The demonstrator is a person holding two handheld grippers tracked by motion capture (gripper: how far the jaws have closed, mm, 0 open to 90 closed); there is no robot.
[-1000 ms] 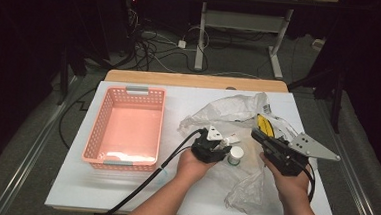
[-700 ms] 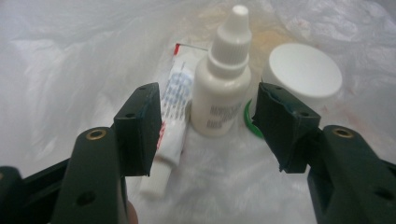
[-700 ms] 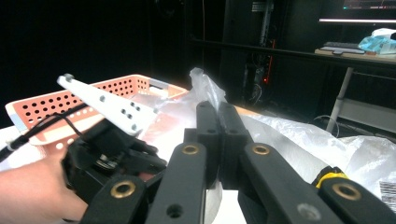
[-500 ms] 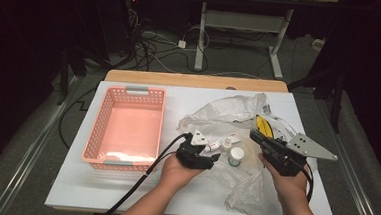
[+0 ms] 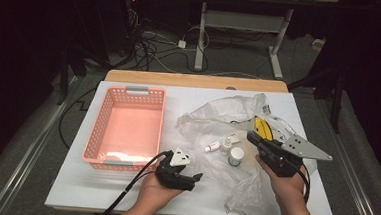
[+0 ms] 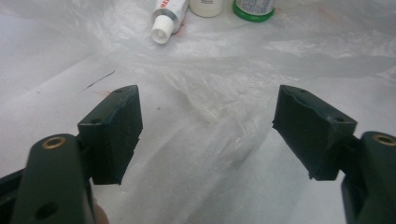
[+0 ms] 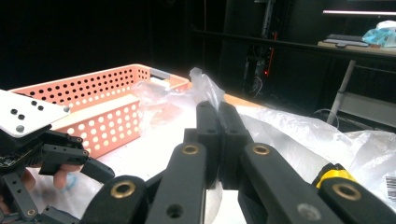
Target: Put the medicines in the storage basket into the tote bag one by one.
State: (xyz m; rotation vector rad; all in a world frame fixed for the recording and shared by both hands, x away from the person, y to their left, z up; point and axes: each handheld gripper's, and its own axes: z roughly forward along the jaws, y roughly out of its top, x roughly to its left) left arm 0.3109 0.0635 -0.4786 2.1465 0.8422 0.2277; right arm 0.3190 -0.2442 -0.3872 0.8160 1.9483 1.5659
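White counter [image 5: 73, 190], dark room beyond, cables on the floor behind.

Item 1: my left tool [image 5: 197, 177], near the front edge of the counter, just in front of the pink basket [image 5: 97, 132]. Its jaws have just been opening and stand apart, with nothing between them; in the left gripper view the bare pads [image 6: 116, 126] hang over crumpled clear plastic.

Item 2: my right tool [image 5: 251, 136], at the right side of the clear plastic bag [image 5: 213, 116]. Jaws together; the right gripper view shows the 2 pads [image 7: 218, 140] pressed flat against each other, and I cannot tell whether a fold of the bag is caught there.

Item 3: 1 small tube with a white cap [image 5: 210, 148], lying on the bag between my 2 tools.

Item 4: 1 white bottle [image 5: 226, 142], just beside the tube.

Item 5: 1 jar with a white lid [image 5: 235, 155], just beside the bottle.

Item 6: 1 yellow object [image 5: 261, 126], behind my right tool.
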